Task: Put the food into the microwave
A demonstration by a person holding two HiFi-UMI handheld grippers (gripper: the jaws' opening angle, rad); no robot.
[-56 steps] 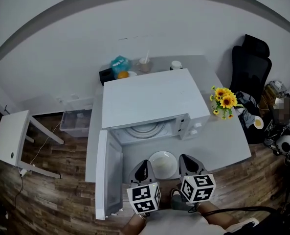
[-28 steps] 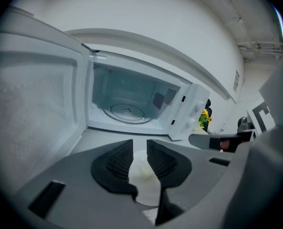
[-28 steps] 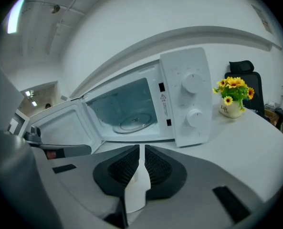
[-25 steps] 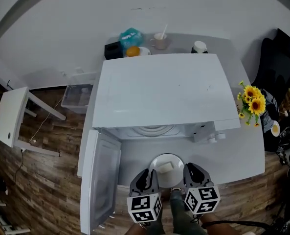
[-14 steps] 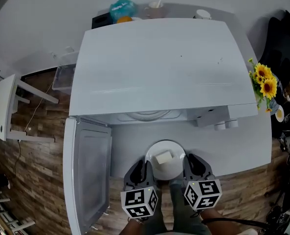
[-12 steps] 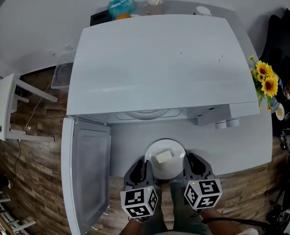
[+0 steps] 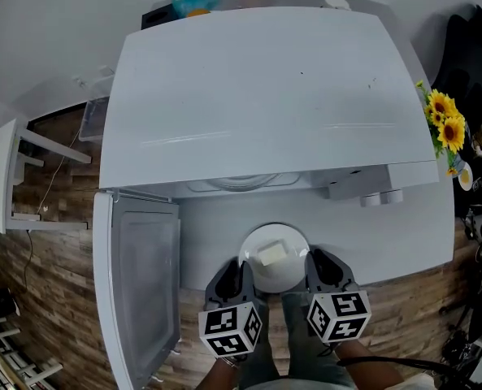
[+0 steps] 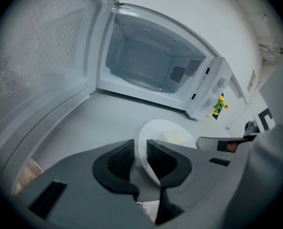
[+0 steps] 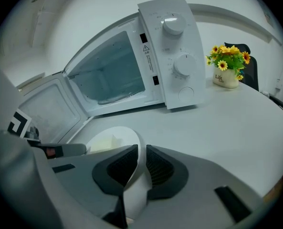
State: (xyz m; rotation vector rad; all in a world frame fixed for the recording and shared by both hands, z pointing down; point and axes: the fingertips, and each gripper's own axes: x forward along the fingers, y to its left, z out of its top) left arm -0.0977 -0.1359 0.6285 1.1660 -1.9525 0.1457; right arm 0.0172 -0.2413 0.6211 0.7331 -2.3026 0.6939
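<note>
Status: the transfer is at the carry stage, and the load has not yet entered the oven.

1. Left gripper (image 8: 140, 150): jaws nearly closed, clamped on the left rim of the white plate (image 7: 274, 280).
2. Right gripper (image 9: 141, 162): jaws nearly closed, clamped on the right rim of the same plate.
3. Load: a pale block of food (image 7: 271, 253) lies on the plate. The plate is over the table (image 7: 407, 242), directly in front of the microwave (image 7: 265, 96) opening. I cannot tell whether it rests on the table or is just lifted clear.
4. Oven: the door (image 7: 139, 287) is swung fully open to the left. The cavity (image 8: 148, 66) looks empty, with the turntable visible on its floor.

Done, as I judge it: door opened and plate secured from both sides. Left to do: move the plate forward into the cavity, set it on the turntable, open both grippers and withdraw.

Legible marking: the flowerpot (image 9: 225, 78) beside the control panel reads "Life". A warning-triangle label sits on the panel edge; its text is too small to read.
</note>
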